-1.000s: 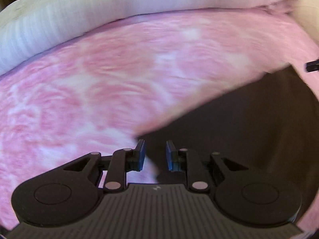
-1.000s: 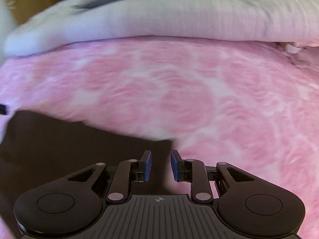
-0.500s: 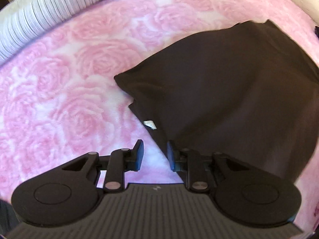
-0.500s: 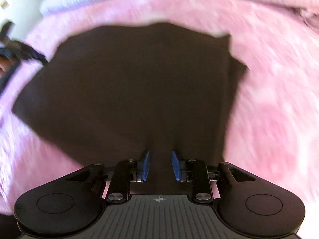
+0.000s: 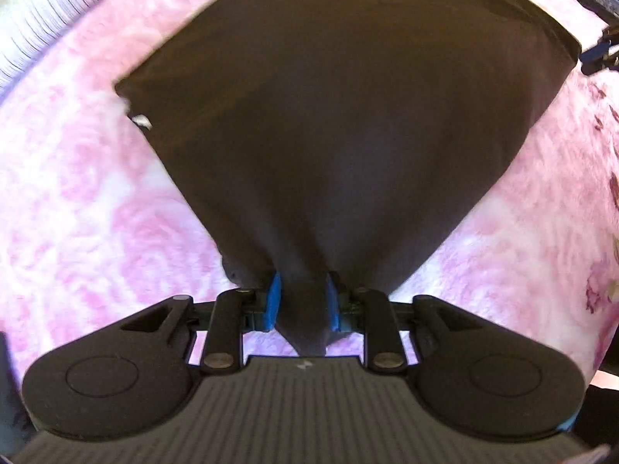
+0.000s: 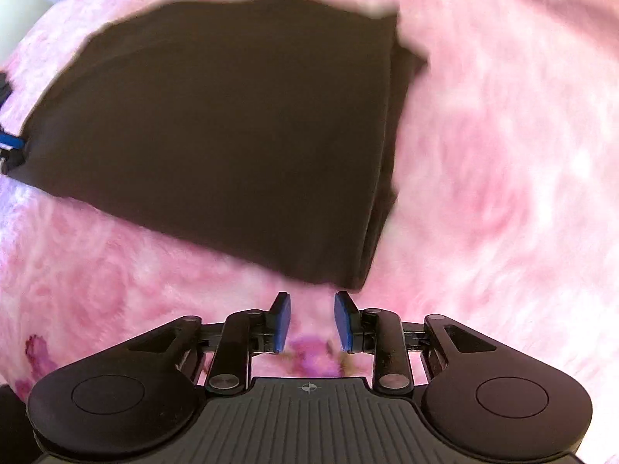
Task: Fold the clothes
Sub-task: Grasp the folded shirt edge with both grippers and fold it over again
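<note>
Folded dark brown cloth garment [image 5: 340, 123] lying on a pink rose-patterned fleece blanket [image 5: 89, 208], one corner pinched between the blue pads of the left gripper [image 5: 302, 301]; right gripper [image 6: 312, 319] parted and empty, just beside the garment's near edge.

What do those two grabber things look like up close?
Both look alike. The left gripper and the right gripper are black, with two bright blue pads, thin linked bars with silver round pins, and a big round disc on each side. Below sits a dark ribbed plate with a small white mark in the middle. No cables or sleeves show.
</note>
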`<action>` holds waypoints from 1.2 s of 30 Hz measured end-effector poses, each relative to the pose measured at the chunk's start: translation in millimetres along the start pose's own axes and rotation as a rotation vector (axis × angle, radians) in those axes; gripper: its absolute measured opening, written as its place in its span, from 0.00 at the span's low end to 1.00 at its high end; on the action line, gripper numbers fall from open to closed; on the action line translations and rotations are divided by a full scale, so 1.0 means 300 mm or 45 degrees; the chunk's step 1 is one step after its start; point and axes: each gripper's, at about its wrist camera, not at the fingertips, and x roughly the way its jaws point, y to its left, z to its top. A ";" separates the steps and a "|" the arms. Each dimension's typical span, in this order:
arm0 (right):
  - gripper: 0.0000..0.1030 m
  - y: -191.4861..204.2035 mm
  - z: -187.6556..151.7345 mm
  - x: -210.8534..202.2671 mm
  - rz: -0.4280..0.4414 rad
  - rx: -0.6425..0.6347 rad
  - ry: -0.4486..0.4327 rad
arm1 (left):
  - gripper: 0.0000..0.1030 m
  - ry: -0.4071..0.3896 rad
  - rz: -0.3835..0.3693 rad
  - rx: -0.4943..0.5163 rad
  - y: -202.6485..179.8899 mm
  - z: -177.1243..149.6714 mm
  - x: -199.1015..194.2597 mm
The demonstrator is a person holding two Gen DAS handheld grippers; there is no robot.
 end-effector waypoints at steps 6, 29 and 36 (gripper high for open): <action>0.28 0.012 0.114 0.019 0.092 0.006 -0.160 | 0.22 0.056 -0.016 0.082 -0.111 0.021 0.029; 0.32 0.018 0.071 0.137 0.055 -0.110 -0.111 | 0.23 0.070 0.099 -0.186 -0.055 -0.065 0.049; 0.32 0.032 0.044 0.088 -0.037 -0.077 -0.043 | 0.23 0.140 0.097 -0.152 -0.040 -0.121 0.021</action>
